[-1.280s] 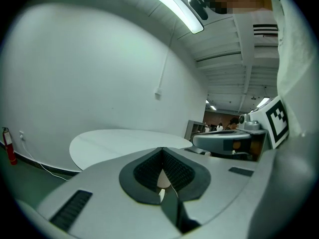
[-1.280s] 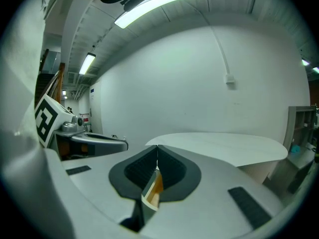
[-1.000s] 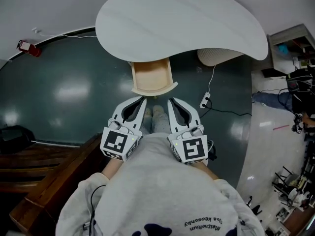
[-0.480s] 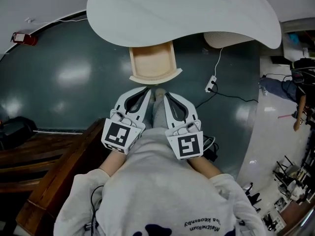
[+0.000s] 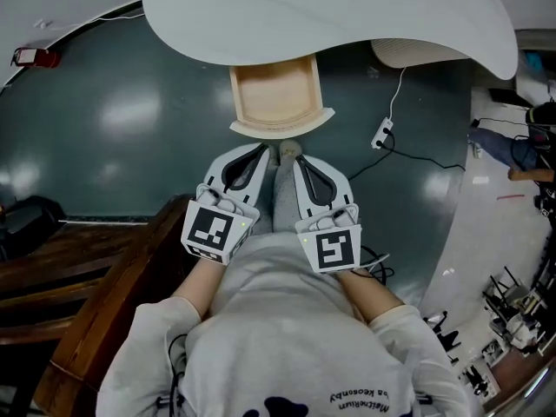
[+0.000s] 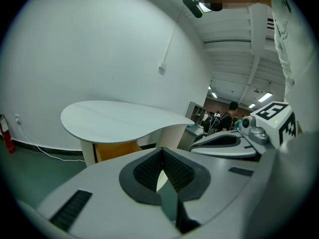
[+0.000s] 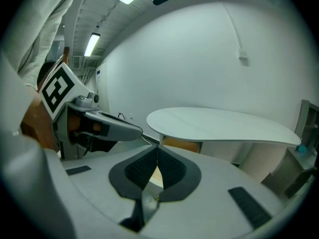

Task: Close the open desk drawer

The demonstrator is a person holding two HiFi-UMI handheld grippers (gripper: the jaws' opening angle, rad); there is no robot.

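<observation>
The open wooden drawer [image 5: 276,96] sticks out from under the white desk top [image 5: 330,16], its curved front panel [image 5: 282,127] facing me. My left gripper [image 5: 261,150] and right gripper [image 5: 296,157] are side by side just short of that panel, both shut and empty. I cannot tell whether the tips touch the panel. In the left gripper view the shut left gripper [image 6: 160,151] points at the desk top [image 6: 124,121] and the drawer [image 6: 117,150]. The right gripper [image 7: 158,149] faces the desk top [image 7: 224,126] and the drawer [image 7: 182,145].
A power strip [image 5: 382,132] with its cable lies on the dark floor right of the drawer. A ribbed white pedestal [image 5: 413,53] stands under the desk's right side. Wooden steps [image 5: 78,294] and a black bag [image 5: 26,231] are at the left. People stand far right.
Both grippers have sunk and come closer to the drawer's front panel, still shut. The drawer stands out from the desk as before.
</observation>
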